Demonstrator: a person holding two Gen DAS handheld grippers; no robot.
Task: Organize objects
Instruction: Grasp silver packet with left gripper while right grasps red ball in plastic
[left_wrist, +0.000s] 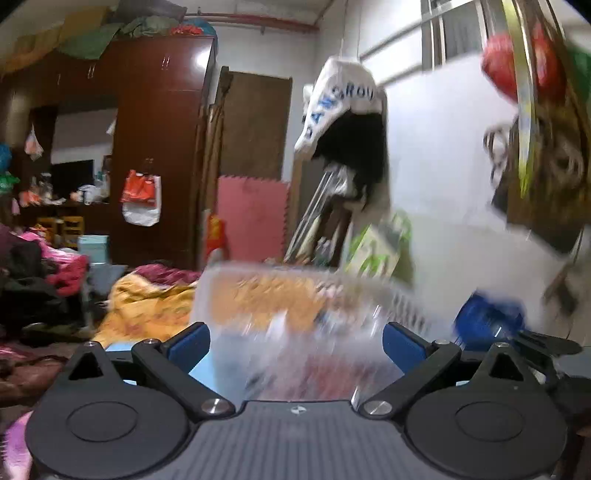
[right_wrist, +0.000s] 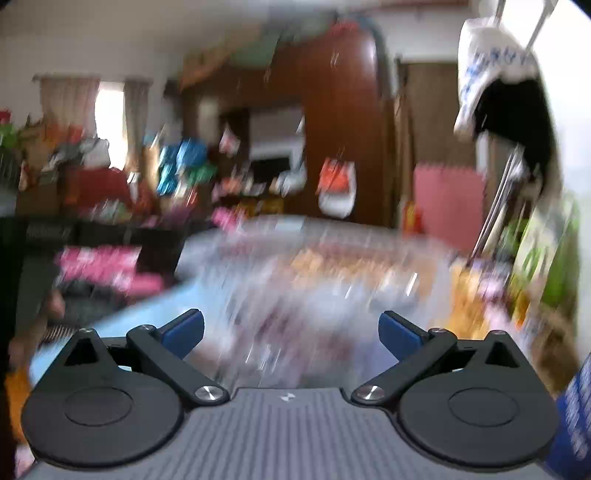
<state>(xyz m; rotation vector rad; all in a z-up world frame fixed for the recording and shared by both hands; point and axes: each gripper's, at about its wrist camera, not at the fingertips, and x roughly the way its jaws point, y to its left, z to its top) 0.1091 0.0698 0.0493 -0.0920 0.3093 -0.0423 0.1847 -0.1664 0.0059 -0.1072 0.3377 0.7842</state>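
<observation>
Clear plastic bin (left_wrist: 295, 314) sits blurred straight ahead of both, long axis crosswise, left hand-held gripper (left_wrist: 295, 341) and right hand-held gripper (right_wrist: 291, 332) each spread wide, gripping nothing, neither clearly nearer.

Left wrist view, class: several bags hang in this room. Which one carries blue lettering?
The white bag hanging by strings beside the window wall. The orange-and-white bag on the brown wardrobe shows no blue lettering.
</observation>
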